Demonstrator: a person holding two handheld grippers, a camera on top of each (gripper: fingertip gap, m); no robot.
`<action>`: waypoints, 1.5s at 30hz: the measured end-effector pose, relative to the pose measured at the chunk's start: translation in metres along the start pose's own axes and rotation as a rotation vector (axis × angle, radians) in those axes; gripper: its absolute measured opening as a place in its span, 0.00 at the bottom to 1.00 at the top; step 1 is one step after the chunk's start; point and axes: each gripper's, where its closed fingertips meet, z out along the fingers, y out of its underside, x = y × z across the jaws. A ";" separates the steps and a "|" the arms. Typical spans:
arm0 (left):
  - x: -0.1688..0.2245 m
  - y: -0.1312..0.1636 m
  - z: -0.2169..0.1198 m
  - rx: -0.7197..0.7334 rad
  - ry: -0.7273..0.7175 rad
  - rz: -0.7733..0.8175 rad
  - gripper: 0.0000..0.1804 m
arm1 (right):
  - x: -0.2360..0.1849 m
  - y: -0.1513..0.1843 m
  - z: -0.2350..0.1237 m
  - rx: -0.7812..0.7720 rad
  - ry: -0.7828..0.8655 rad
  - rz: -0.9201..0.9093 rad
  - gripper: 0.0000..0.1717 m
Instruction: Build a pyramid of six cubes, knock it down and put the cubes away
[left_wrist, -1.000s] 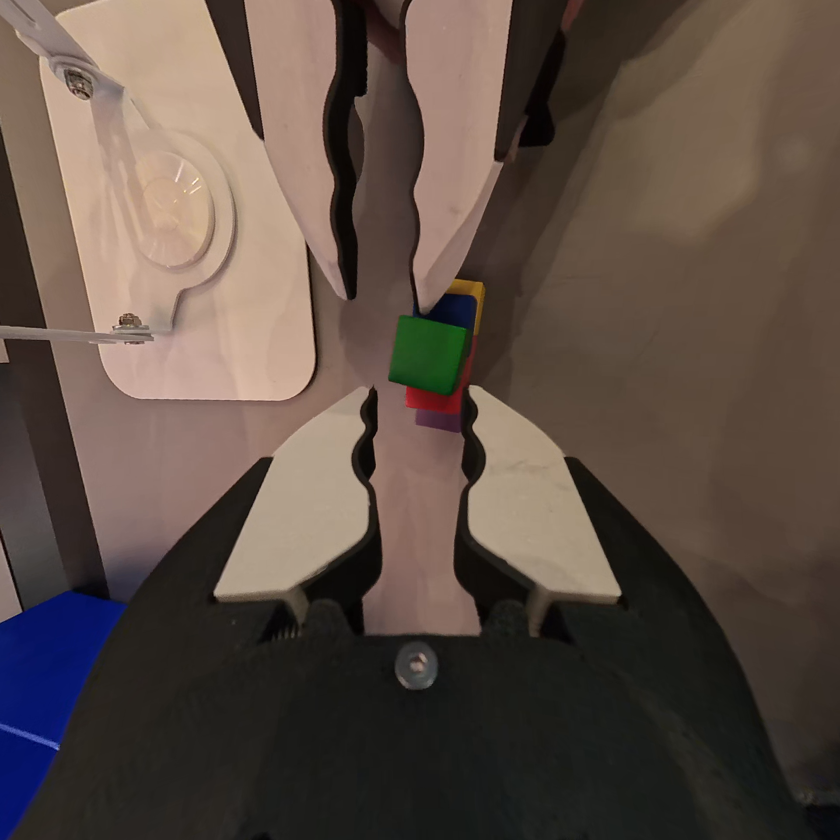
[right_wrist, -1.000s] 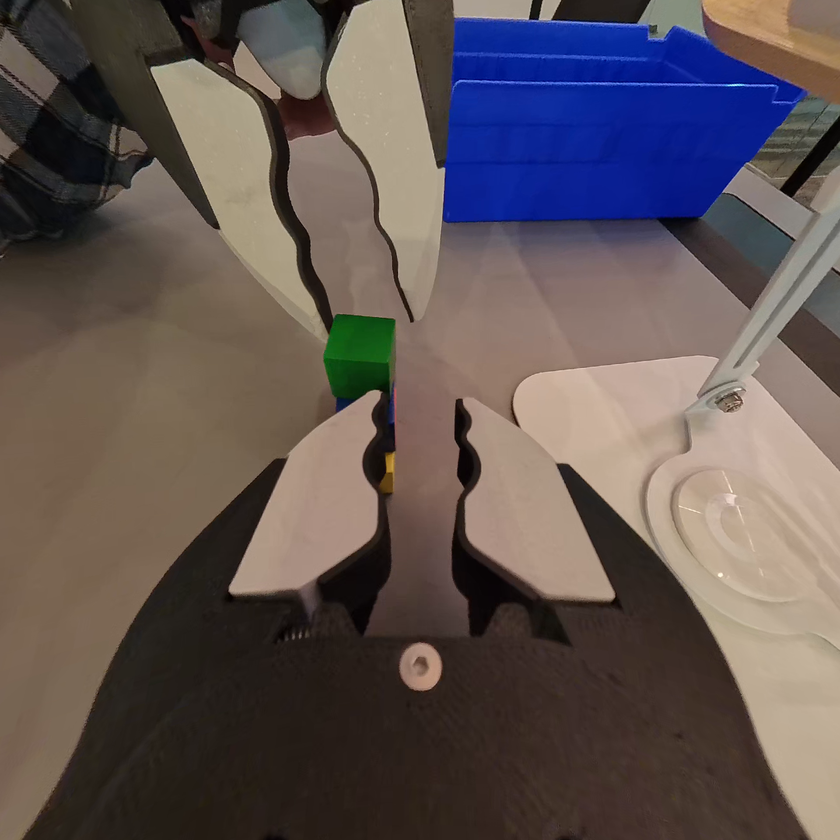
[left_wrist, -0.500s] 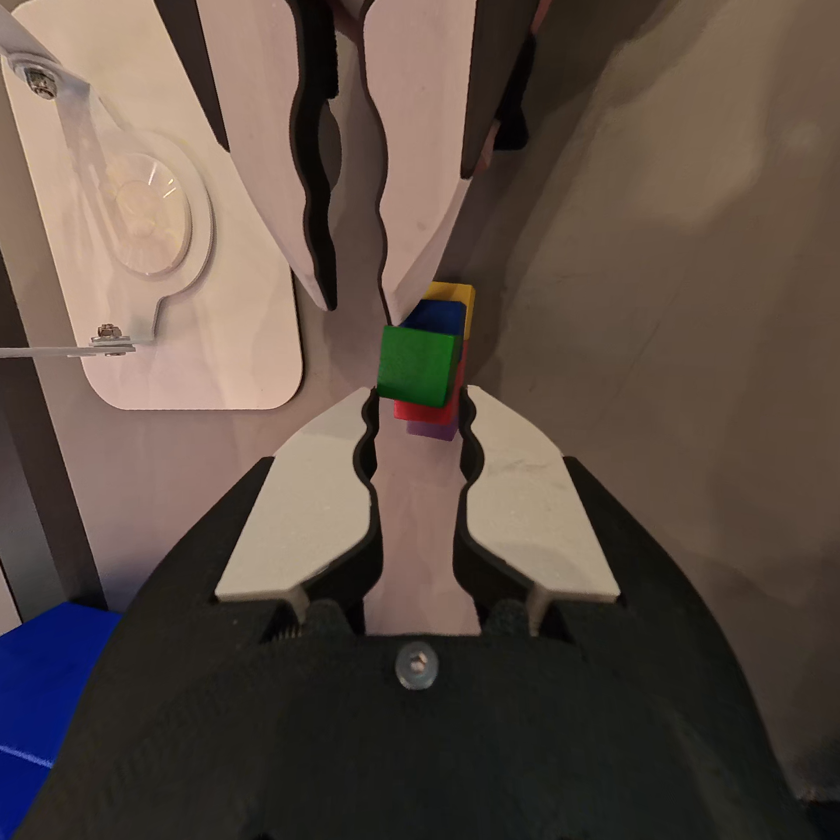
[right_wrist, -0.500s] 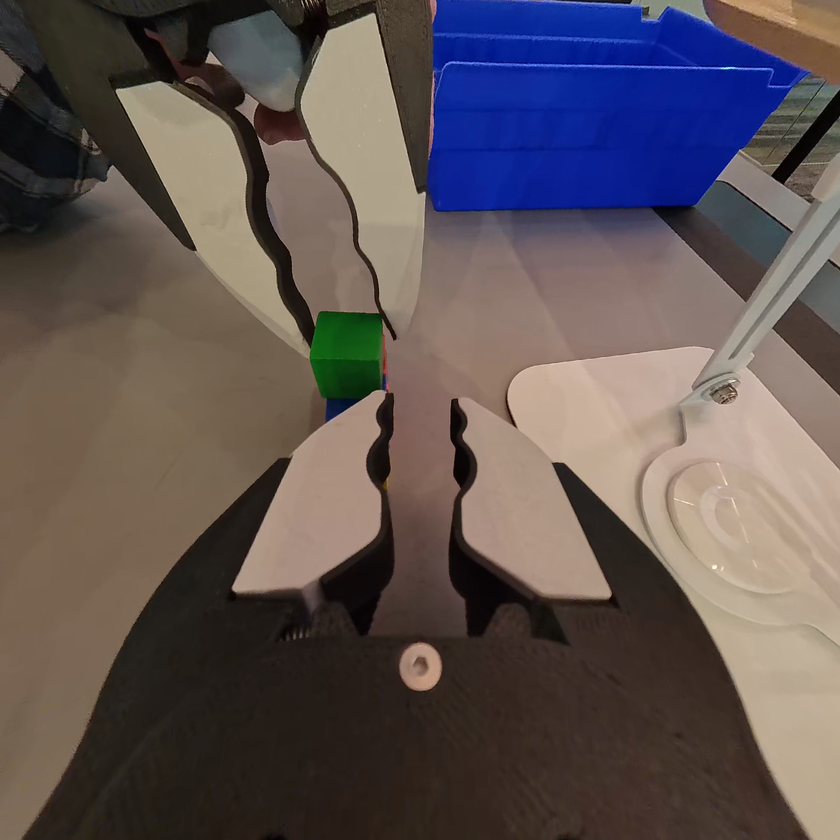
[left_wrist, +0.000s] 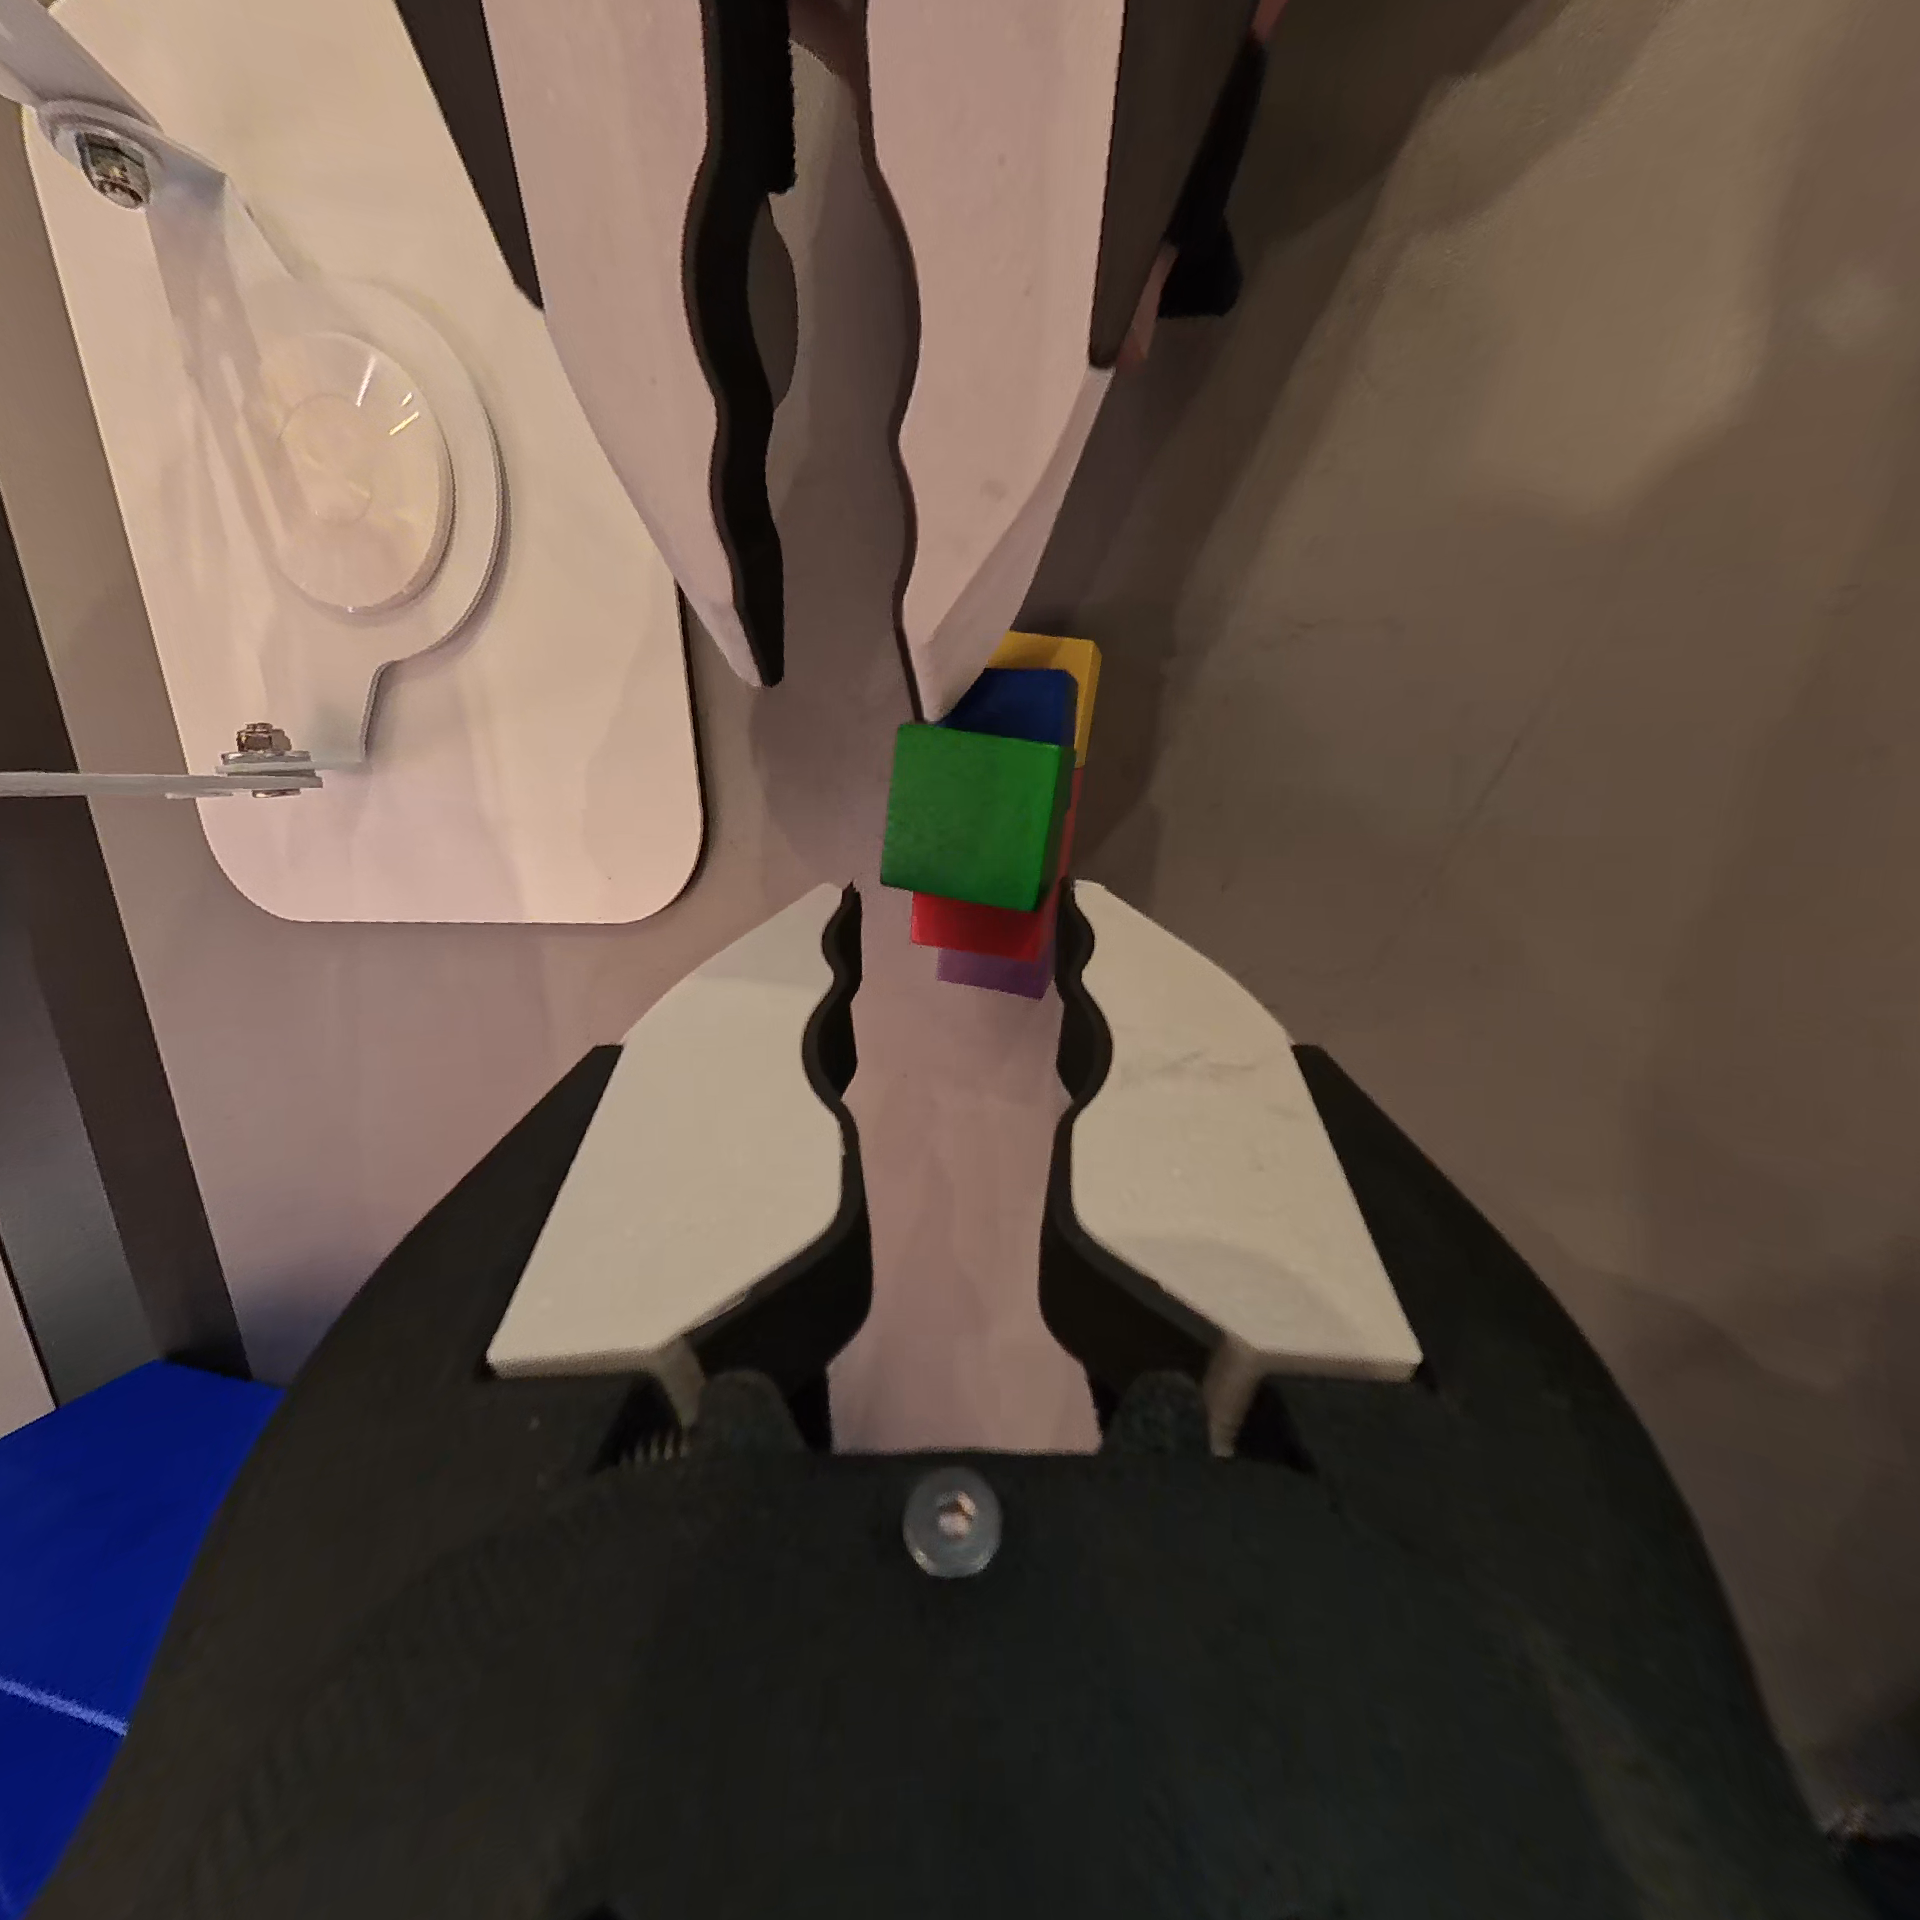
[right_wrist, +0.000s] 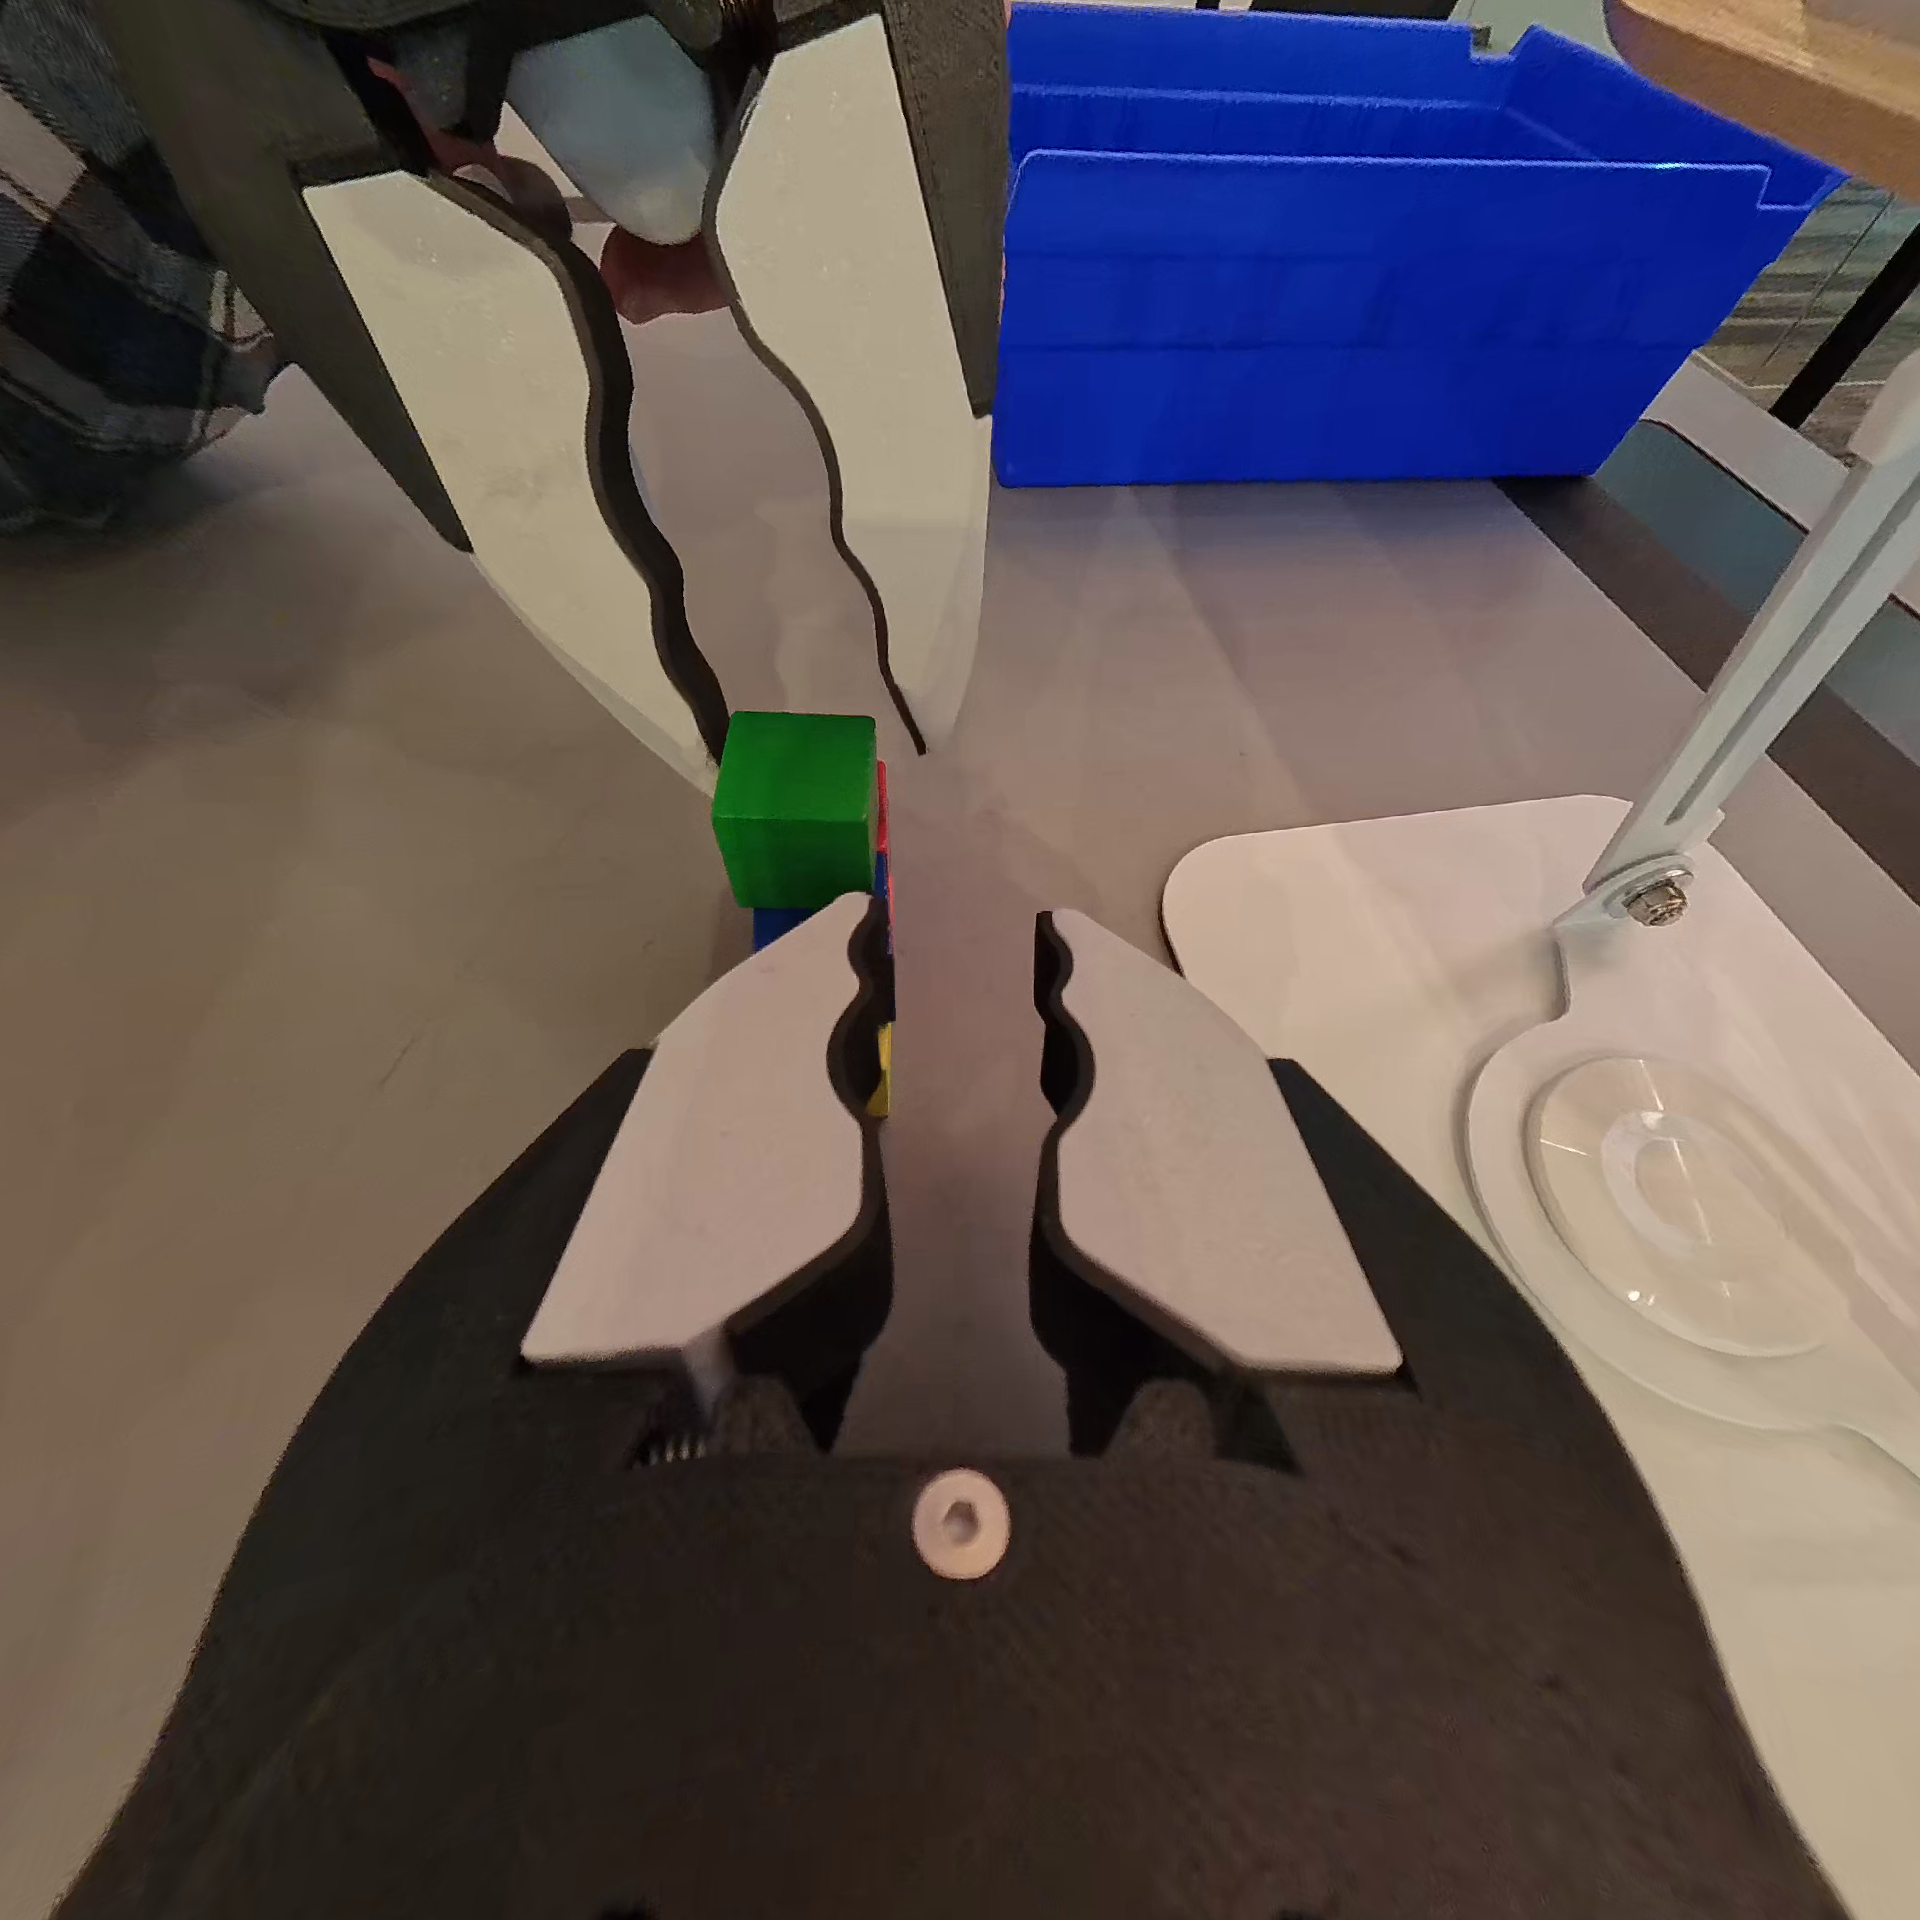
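Observation:
A pyramid of coloured cubes stands on the grey table (left_wrist: 1558, 727) and both views see it end on. A green cube (left_wrist: 971, 816) is on top, with blue (left_wrist: 1023, 707), yellow (left_wrist: 1075, 675), red (left_wrist: 982, 930) and purple (left_wrist: 992, 977) cubes below. The green cube (right_wrist: 795, 810) also shows in the right wrist view. My left gripper (left_wrist: 961, 904) is open and empty at one end of the pyramid. My right gripper (right_wrist: 956, 914) is open and empty at the other end, facing it. Each gripper shows in the other's view, the right (left_wrist: 842, 686) and the left (right_wrist: 821, 743), with fingertips close beside the green cube.
A blue bin (right_wrist: 1351, 312) stands on the table behind the left gripper; its corner shows in the left wrist view (left_wrist: 104, 1558). A white base plate with a clear lens and metal bracket (right_wrist: 1455, 987) lies beside the pyramid. A plaid sleeve (right_wrist: 94, 312) is at the far left. Only a small space, under 4 cm, lies between the two pairs of fingers.
Both grippers have shifted only slightly around the pyramid. The cubes have not moved. Both grippers stay open and empty.

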 end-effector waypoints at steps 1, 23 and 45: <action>0.000 0.000 -0.001 0.000 0.002 -0.002 0.19 | 0.000 0.000 0.000 0.001 -0.003 0.000 0.16; -0.004 0.025 0.009 -0.065 0.035 -0.025 0.18 | -0.017 0.019 0.002 -0.121 -0.079 -0.028 0.20; -0.006 0.027 0.012 0.015 0.077 -0.049 0.22 | -0.023 0.020 -0.003 -0.116 -0.087 -0.004 0.32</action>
